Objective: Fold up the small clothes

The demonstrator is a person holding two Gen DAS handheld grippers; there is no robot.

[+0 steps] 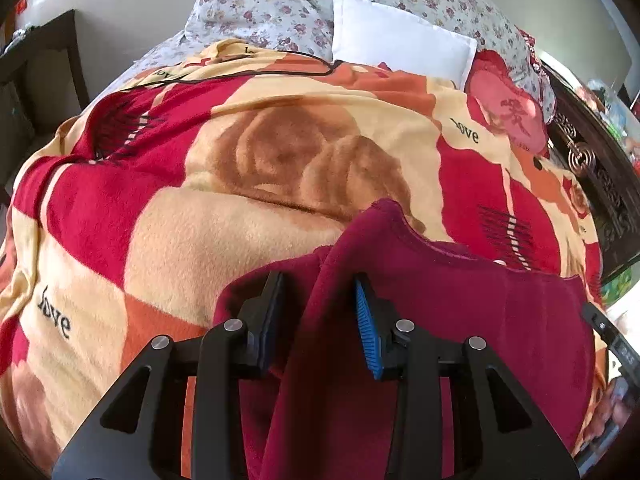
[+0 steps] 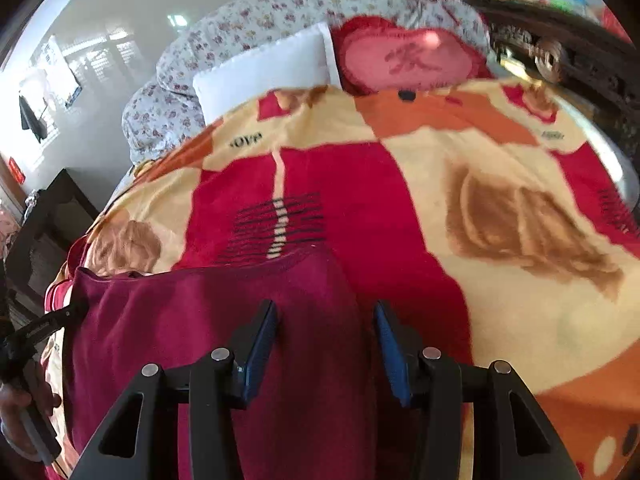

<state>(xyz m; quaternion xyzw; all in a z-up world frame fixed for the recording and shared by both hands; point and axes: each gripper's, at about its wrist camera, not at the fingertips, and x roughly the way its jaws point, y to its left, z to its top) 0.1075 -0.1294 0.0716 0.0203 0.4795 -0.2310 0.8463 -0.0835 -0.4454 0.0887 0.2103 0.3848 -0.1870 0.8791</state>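
Observation:
A small maroon fleece garment point(image 1: 460, 312) lies on the patterned blanket point(image 1: 248, 232) at the near edge of the bed. In the left wrist view my left gripper point(image 1: 320, 300) is open, its blue pads on either side of a raised fold of the garment's left shoulder. In the right wrist view the garment point(image 2: 192, 320) spreads to the left, and my right gripper point(image 2: 326, 332) is open with the garment's right edge between its fingers. The left gripper's tip shows at the garment's far corner point(image 2: 52, 322).
A white pillow point(image 1: 400, 36), a red heart-shaped cushion point(image 1: 508, 108) and a floral quilt point(image 1: 272, 4) lie at the bed's far end. A black cable point(image 1: 240, 74) crosses the blanket. Dark carved furniture point(image 1: 600, 176) stands on the right, a dark table point(image 2: 44, 232) on the left.

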